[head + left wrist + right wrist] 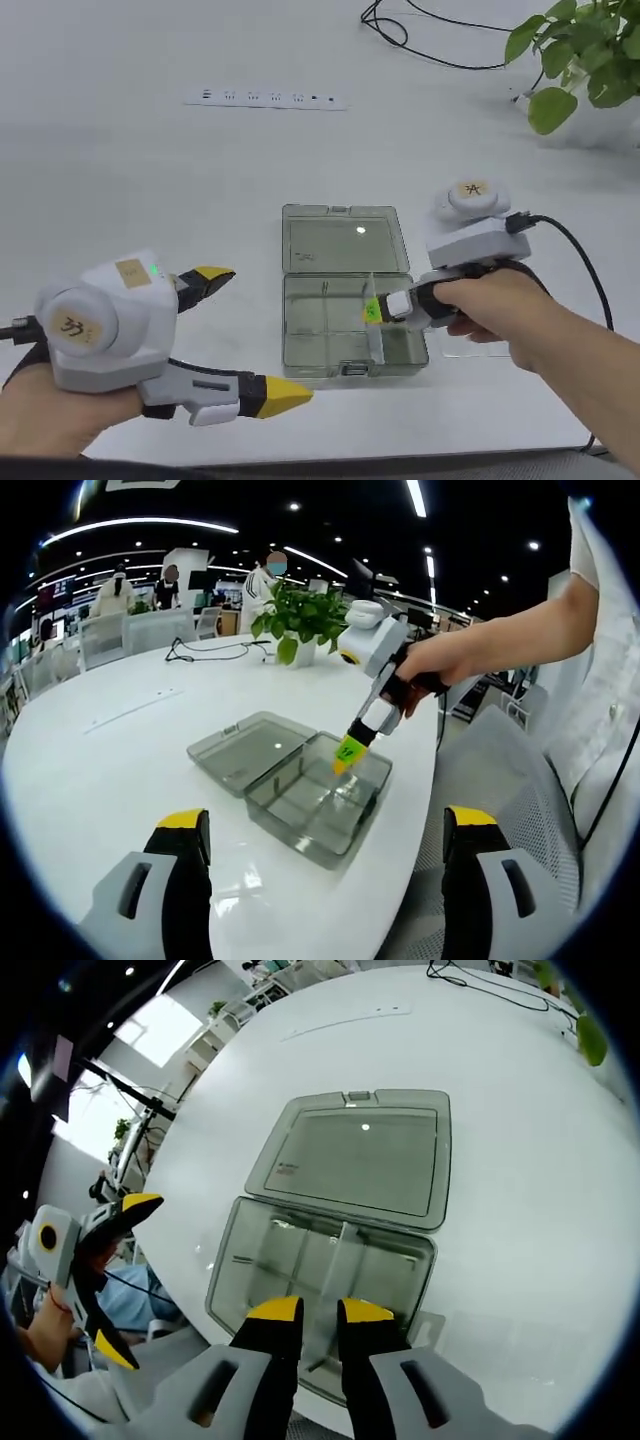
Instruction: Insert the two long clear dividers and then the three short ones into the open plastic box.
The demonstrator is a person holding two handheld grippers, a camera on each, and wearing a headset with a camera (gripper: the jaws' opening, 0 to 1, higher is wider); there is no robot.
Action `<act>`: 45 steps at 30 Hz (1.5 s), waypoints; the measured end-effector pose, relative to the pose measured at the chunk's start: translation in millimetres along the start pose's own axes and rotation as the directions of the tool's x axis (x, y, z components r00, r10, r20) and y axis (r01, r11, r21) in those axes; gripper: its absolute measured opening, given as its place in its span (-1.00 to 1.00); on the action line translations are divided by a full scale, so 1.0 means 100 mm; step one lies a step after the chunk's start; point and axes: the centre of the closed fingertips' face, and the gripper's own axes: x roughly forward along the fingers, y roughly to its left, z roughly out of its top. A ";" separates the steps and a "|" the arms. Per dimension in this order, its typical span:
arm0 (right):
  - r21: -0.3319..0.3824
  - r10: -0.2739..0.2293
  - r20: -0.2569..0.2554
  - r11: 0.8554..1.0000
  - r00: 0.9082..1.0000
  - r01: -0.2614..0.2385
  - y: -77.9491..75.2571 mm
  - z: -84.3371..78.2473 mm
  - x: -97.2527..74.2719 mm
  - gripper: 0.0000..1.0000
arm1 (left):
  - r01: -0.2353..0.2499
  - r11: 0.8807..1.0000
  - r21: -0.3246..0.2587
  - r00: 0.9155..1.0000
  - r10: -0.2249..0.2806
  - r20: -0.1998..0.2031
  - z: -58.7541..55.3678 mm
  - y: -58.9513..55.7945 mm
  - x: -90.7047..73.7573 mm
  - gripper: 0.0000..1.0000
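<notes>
The clear grey plastic box point(300, 345) lies open mid-table, its lid point(340, 240) flat behind it. My right gripper point(372, 310) reaches in from the right, shut on a clear divider point(377, 335) that stands upright inside the box base. In the right gripper view the yellow-tipped right gripper point(318, 1312) pinches the divider point(337, 1255), which runs front to back across the box point(250, 1260). My left gripper point(250, 335) hovers open left of the box, holding nothing. In the left gripper view the left gripper point(325, 825) faces the box point(300, 800) and the right gripper point(345, 755).
A white power strip point(265, 98) lies at the back of the white table. A black cable point(440, 50) and a potted plant point(585, 60) are at the back right. The table's front edge point(400, 455) runs close below the box.
</notes>
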 end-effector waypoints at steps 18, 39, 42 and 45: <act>-0.244 0.110 0.139 0.967 0.984 -0.073 0.05 0.17 -0.43 -0.29 | -0.068 0.997 -0.032 0.998 0.067 -0.018 0.03 0.05 -0.07 0.95; -0.575 0.285 0.215 0.810 0.934 -0.115 0.21 0.01 -0.83 0.41 | -0.145 0.987 -0.077 0.988 0.140 -0.066 -0.06 0.19 -0.13 0.89; -0.598 0.301 0.215 0.793 0.929 -0.119 0.18 -0.04 -0.86 0.48 | -0.158 0.983 -0.090 0.985 0.151 -0.080 -0.11 0.23 -0.13 0.86; -0.628 0.315 0.222 0.770 0.923 -0.111 0.10 -0.09 -0.90 0.54 | -0.175 0.980 -0.095 0.980 0.165 -0.107 -0.18 0.27 -0.14 0.84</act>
